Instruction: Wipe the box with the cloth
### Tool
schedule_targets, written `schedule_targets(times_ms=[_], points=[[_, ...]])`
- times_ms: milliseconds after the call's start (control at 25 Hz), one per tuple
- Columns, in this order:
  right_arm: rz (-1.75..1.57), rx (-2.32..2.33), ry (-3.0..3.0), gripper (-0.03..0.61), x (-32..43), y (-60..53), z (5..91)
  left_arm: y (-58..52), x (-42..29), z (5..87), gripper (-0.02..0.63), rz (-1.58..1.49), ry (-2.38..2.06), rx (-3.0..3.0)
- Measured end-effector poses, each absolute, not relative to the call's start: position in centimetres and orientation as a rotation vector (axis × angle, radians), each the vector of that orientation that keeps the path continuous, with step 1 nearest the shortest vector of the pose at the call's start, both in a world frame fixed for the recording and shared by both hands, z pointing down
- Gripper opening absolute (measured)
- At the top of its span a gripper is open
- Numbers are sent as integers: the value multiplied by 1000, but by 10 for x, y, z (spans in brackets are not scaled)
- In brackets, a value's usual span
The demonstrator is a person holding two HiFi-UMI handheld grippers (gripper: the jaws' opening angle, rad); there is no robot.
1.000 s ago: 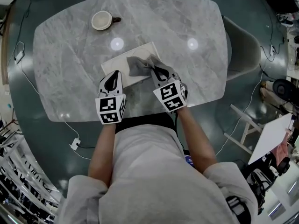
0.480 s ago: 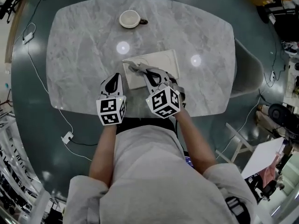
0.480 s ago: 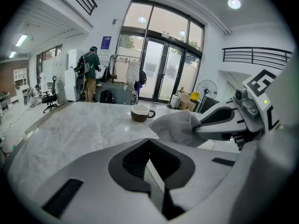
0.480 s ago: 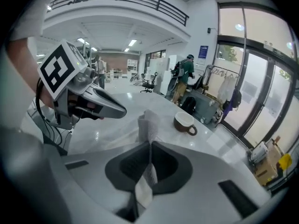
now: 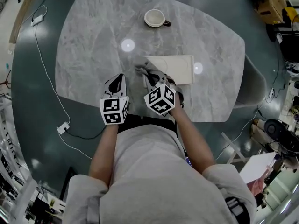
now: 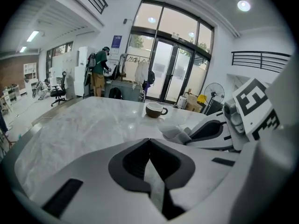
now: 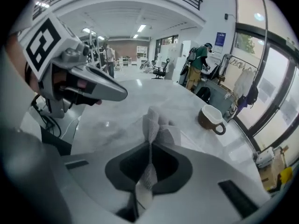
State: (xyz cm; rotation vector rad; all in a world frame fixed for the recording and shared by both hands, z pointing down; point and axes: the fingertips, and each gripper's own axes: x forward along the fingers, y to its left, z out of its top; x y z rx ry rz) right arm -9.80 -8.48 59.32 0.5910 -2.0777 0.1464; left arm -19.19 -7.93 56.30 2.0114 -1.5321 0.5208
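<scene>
A flat cream box (image 5: 175, 69) lies on the marble table (image 5: 93, 41). My right gripper (image 5: 146, 73) is shut on a crumpled grey cloth (image 5: 141, 69), which sits just off the box's left end, over the table. In the right gripper view the cloth (image 7: 157, 124) bunches up out of the closed jaws of the right gripper (image 7: 150, 143). My left gripper (image 5: 119, 77) hovers to the left of it near the table's front edge, shut with nothing held. The left gripper view shows its own jaws (image 6: 149, 140) meeting, and the cloth (image 6: 175, 133) to the right.
A white and brown cup (image 5: 155, 18) stands at the far side of the table, also seen as the cup (image 7: 211, 118) in the right gripper view. A grey chair (image 5: 254, 85) is at the table's right end. A cable with a plug (image 5: 61, 128) lies on the floor at left.
Both grippers have slid left along the table. The cloth went from the middle of the box, over its left edge, and onto the table beside it. The right gripper has rolled.
</scene>
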Motion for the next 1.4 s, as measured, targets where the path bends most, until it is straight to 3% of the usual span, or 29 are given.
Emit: schedule_targets(times_ms=[600, 1400], points=[[267, 643, -2054, 34, -91, -91, 605, -92, -176, 570, 23, 534, -1431, 2070], [352, 910, -1990, 33, 10, -113, 606, -104, -91, 568, 23, 608, -1292, 2153]])
